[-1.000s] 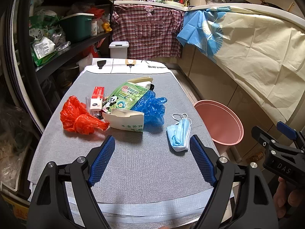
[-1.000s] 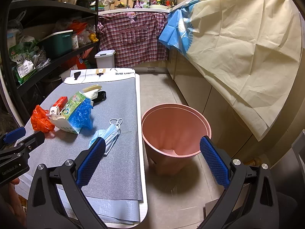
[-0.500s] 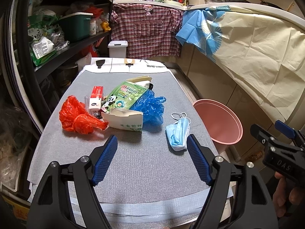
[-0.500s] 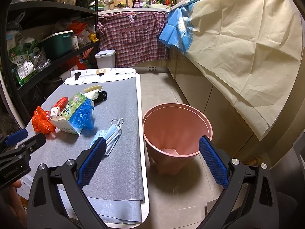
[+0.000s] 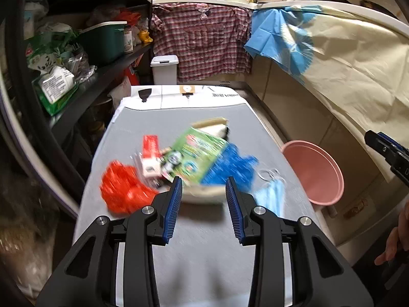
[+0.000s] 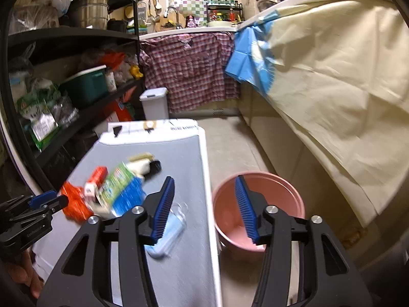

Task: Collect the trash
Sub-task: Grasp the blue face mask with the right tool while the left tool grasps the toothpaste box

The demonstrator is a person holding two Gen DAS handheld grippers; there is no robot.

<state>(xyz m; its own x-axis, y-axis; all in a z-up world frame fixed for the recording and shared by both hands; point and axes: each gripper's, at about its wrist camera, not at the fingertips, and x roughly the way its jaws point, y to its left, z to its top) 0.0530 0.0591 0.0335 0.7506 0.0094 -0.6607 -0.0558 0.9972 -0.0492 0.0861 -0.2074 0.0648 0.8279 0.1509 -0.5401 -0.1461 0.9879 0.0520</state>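
Grey-covered table (image 5: 209, 232) as the landmark, long and narrow, white-edged at its far end. Beside its right edge, down on the floor: pink bin (image 5: 313, 172), round, open-topped, bare inside. On the table, toward the left and middle, a blurred heap of trash. Largest there, a green printed bag (image 5: 198, 153) lying tilted across the heap. Against its right side, a crumpled blue plastic glove (image 5: 231, 165). Under its near edge, a white torn carton (image 5: 202, 194). At the heap's left end, a crumpled red plastic bag (image 5: 124, 192). Behind that, a small red-and-white box (image 5: 149, 153). Nearest the table's right edge, apart from the heap, a pale blue face mask (image 5: 271, 195) with white ear loops. Above the table's near half, left gripper (image 5: 203, 208), blue pads parted, nothing between them, pointing at the carton. Over the table's right edge, right gripper (image 6: 205, 209), likewise parted and empty, straddling mask and bin.
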